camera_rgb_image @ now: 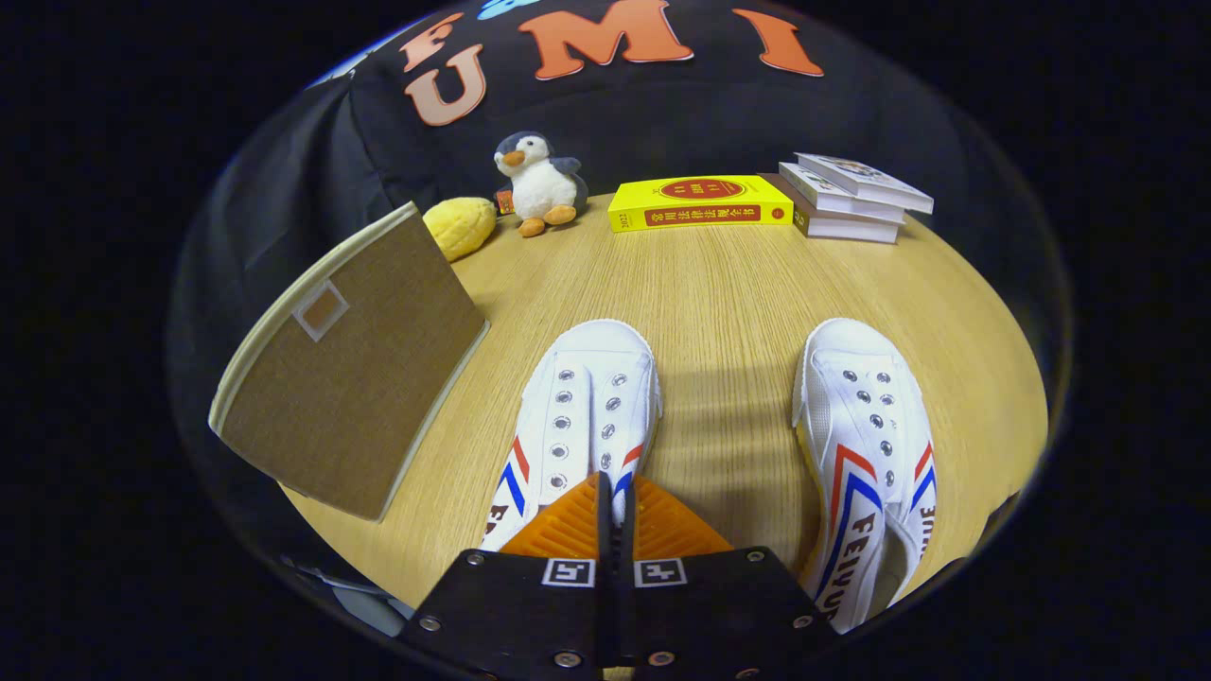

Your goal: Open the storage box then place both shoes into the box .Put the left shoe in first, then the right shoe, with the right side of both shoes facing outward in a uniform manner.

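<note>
Gripper view: closed gripper (615, 497) over left shoe (577, 416); right shoe (866, 454) reads "FEIYUE".

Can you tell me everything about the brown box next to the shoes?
The storage box looks like brown woven fabric with a pale cream trim along its edges and a small pale-framed label window near one upper corner. It looks closed and sits on the wooden table, seeming tilted in this view, beside the left shoe without touching it. The gripper, fingers together, is not touching it.
</note>
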{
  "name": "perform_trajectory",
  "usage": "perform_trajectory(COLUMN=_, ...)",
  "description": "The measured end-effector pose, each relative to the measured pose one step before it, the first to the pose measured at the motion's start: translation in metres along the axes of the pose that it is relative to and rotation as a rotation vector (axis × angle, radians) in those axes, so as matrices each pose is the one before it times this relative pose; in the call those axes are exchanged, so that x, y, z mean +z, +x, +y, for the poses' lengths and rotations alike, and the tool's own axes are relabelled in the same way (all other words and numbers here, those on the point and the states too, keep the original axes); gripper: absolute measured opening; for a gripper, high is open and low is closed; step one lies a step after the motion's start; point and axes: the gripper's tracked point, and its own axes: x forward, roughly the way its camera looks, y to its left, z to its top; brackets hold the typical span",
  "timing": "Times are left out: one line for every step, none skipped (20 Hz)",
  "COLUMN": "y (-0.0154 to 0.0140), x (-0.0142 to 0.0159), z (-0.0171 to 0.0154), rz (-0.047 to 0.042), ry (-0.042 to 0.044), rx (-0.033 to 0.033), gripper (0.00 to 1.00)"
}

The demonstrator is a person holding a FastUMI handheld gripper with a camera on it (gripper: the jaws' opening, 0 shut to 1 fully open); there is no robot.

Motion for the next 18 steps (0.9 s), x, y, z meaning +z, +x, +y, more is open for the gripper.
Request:
perform_trajectory(y=-0.00168, x=0.00184, z=-0.00043, rz=0.01018, ry=0.03991, rx=0.02951, gripper=0.01)
perform_trajectory(y=-0.00031, x=0.00423, z=-0.00015, rz=0.00572, ry=0.03476, rx=0.02548, gripper=0.00)
perform_trajectory(y=-0.00162, x=0.00345, z=0.00112, rz=0.00462, ry=0.03489, rx=0.03011, gripper=0.00)
perform_trajectory(y=-0.00152, x=0.00546, z=0.00369, rz=-0.00825, ry=0.03527, rx=0.02818, gripper=0.00)
perform_trajectory(y=-0.00157, x=0.00539, z=0.00430, rz=-0.00787, ry=0.03735, rx=0.01530, gripper=0.00)
perform_trajectory(y=-0.00217, x=0.00356, z=0.00438, rz=-0.00810, ry=0.03471, rx=0.01649, gripper=0.00)
perform_trajectory(y=-0.00205, x=0.00348, z=0.00527, rz=-0.01359, ry=0.03589, rx=0.01816, gripper=0.00)
perform_trajectory(y=-0.00289, x=0.00185, z=0.00502, rz=-0.01660, ry=0.03271, rx=0.01622, gripper=0.00)
perform_trajectory(y=-0.00357, x=0.00300, z=0.00470, rz=-0.01862, ry=0.02346, rx=0.00549, gripper=0.00)
perform_trajectory(y=-0.00418, x=0.00307, z=0.00504, rz=-0.02468, ry=0.02643, rx=-0.00123, gripper=0.00)
perform_trajectory(y=-0.00511, x=0.00305, z=0.00636, rz=-0.02037, ry=0.03090, rx=0.00148, gripper=0.00)
perform_trajectory(y=-0.00569, x=0.00362, z=0.00984, rz=-0.02234, ry=0.03000, rx=0.01252, gripper=0.00)
perform_trajectory(y=-0.00565, x=0.00538, z=0.01006, rz=-0.02377, ry=0.02137, rx=0.01286, gripper=0.00)
perform_trajectory(y=-0.00499, x=0.00628, z=0.00879, rz=-0.02741, ry=0.00713, rx=0.00570, gripper=0.00)
perform_trajectory(y=-0.00709, x=0.00534, z=0.00876, rz=-0.02946, ry=-0.00013, rx=-0.00033, gripper=0.00)
perform_trajectory(y=-0.00591, x=0.00619, z=0.01060, rz=-0.02675, ry=-0.00409, rx=0.00061, gripper=0.00)
perform_trajectory(y=-0.00734, x=0.00689, z=0.01211, rz=-0.02644, ry=0.00217, rx=0.00209, gripper=0.00)
perform_trajectory(y=-0.00484, x=0.00605, z=0.01311, rz=-0.01974, ry=0.00316, rx=0.00625, gripper=0.00)
